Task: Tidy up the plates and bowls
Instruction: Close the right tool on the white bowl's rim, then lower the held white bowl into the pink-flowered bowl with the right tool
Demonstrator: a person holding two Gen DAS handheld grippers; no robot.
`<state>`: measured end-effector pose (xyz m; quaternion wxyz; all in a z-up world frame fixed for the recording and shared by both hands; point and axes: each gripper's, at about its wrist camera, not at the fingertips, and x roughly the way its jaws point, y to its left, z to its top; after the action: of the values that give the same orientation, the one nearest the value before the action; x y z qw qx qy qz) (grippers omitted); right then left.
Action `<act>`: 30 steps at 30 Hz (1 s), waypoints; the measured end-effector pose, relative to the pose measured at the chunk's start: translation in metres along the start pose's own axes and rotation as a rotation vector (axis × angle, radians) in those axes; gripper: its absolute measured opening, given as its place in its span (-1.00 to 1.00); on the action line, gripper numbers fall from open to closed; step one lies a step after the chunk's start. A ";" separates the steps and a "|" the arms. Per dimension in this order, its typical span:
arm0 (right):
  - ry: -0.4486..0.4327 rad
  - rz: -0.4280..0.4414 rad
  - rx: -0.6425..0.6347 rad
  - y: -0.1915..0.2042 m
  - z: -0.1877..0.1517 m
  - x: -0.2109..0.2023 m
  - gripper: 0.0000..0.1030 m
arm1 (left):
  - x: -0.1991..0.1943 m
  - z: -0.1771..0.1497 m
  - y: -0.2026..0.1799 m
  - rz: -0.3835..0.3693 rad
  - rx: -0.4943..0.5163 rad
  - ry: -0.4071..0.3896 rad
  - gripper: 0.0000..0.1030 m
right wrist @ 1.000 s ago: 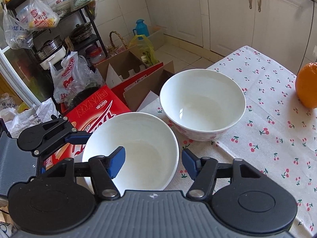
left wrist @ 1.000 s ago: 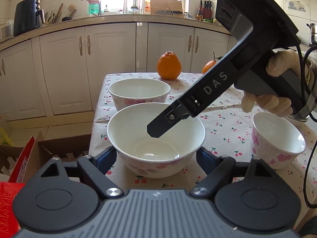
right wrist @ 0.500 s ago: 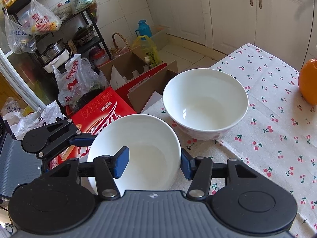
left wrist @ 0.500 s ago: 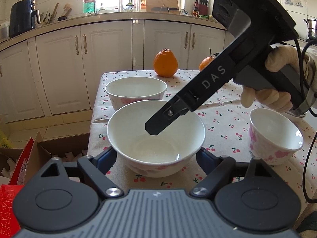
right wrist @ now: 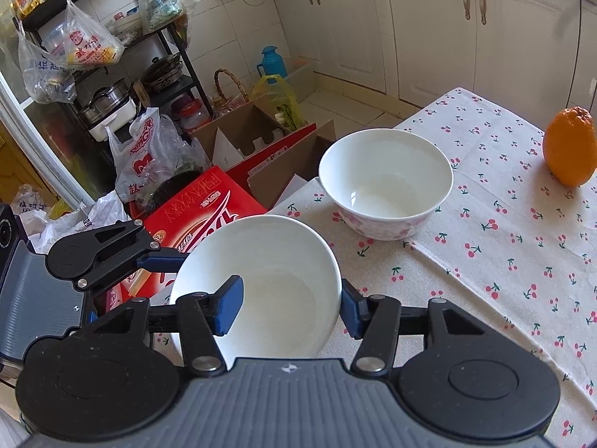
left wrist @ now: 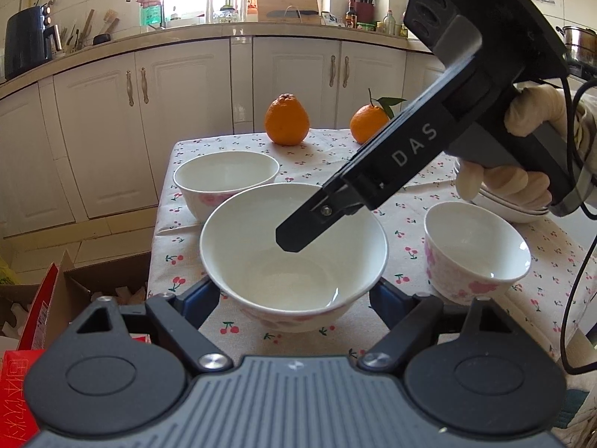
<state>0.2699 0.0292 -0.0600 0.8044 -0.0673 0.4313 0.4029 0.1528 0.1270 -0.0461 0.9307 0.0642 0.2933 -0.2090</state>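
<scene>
A white bowl with pink flowers [left wrist: 294, 272] sits between the pads of my left gripper [left wrist: 293, 298], which is shut on its sides and holds it just above the cherry-print table [left wrist: 410, 216]. My right gripper [right wrist: 289, 308] is shut on the same bowl [right wrist: 283, 291], one pad inside the wall and one outside. Its inner finger [left wrist: 309, 224] reaches down into the bowl from the right. A matching bowl [left wrist: 225, 183] stands farther back on the table [right wrist: 503, 261]. A smaller flowered bowl [left wrist: 477, 250] stands to the right.
Stacked white plates [left wrist: 515, 212] lie behind the gloved hand [left wrist: 522, 183] at the right. Two oranges [left wrist: 287, 119] [left wrist: 369, 125] sit at the table's far end. Cardboard and red boxes [right wrist: 209, 205] crowd the floor past the table's left edge, near a cluttered rack.
The right gripper's pads have closed onto the bowl's wall. Both grippers and the bowl have shifted and risen a little against the table.
</scene>
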 end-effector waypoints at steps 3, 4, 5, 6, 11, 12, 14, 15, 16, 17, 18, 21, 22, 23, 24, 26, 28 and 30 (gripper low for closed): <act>-0.005 -0.003 0.005 0.002 -0.006 -0.009 0.16 | -0.006 0.002 -0.007 -0.009 0.011 0.004 0.69; -0.008 -0.004 0.005 0.004 -0.009 -0.013 0.16 | -0.008 0.002 -0.011 -0.011 0.017 0.006 0.69; -0.010 -0.004 0.005 0.004 -0.011 -0.016 0.16 | -0.009 0.003 -0.013 -0.014 0.022 0.008 0.69; -0.012 -0.003 0.007 0.005 -0.013 -0.019 0.16 | -0.011 0.004 -0.016 -0.017 0.028 0.010 0.69; -0.028 -0.005 0.012 0.008 -0.024 -0.035 0.16 | -0.017 0.009 -0.028 -0.031 0.053 0.019 0.69; -0.030 -0.007 0.012 0.009 -0.027 -0.039 0.16 | -0.019 0.010 -0.032 -0.033 0.059 0.020 0.69; -0.036 -0.011 0.012 0.010 -0.031 -0.045 0.16 | -0.022 0.011 -0.037 -0.038 0.069 0.020 0.69; -0.042 -0.012 0.012 0.010 -0.034 -0.048 0.16 | -0.023 0.011 -0.039 -0.041 0.074 0.021 0.69; -0.046 -0.012 0.013 0.010 -0.036 -0.051 0.16 | -0.023 0.012 -0.041 -0.045 0.076 0.022 0.69; -0.051 -0.014 0.013 0.010 -0.038 -0.054 0.16 | -0.024 0.013 -0.043 -0.049 0.078 0.023 0.69; -0.055 -0.015 0.014 0.010 -0.040 -0.057 0.16 | -0.025 0.014 -0.046 -0.054 0.080 0.023 0.69; -0.071 -0.024 0.018 0.008 -0.048 -0.069 0.16 | -0.026 0.019 -0.053 -0.068 0.091 0.016 0.69; -0.077 -0.028 0.021 0.007 -0.051 -0.072 0.16 | -0.027 0.020 -0.055 -0.071 0.095 0.012 0.69; -0.082 -0.031 0.024 0.006 -0.052 -0.076 0.16 | -0.027 0.022 -0.058 -0.075 0.101 0.006 0.69; -0.088 -0.036 0.027 0.005 -0.054 -0.080 0.16 | -0.028 0.023 -0.062 -0.078 0.107 0.001 0.69; -0.099 -0.048 0.030 0.004 -0.058 -0.087 0.16 | -0.027 0.026 -0.068 -0.086 0.119 -0.007 0.69; -0.108 -0.060 0.033 0.003 -0.062 -0.095 0.17 | -0.027 0.029 -0.073 -0.099 0.124 -0.014 0.69; -0.118 -0.074 0.037 0.000 -0.066 -0.102 0.17 | -0.026 0.032 -0.079 -0.114 0.127 -0.021 0.69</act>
<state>0.1968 -0.0610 -0.0241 0.8439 -0.0445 0.3876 0.3682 0.1167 0.0570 -0.0046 0.9144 0.1043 0.2727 -0.2805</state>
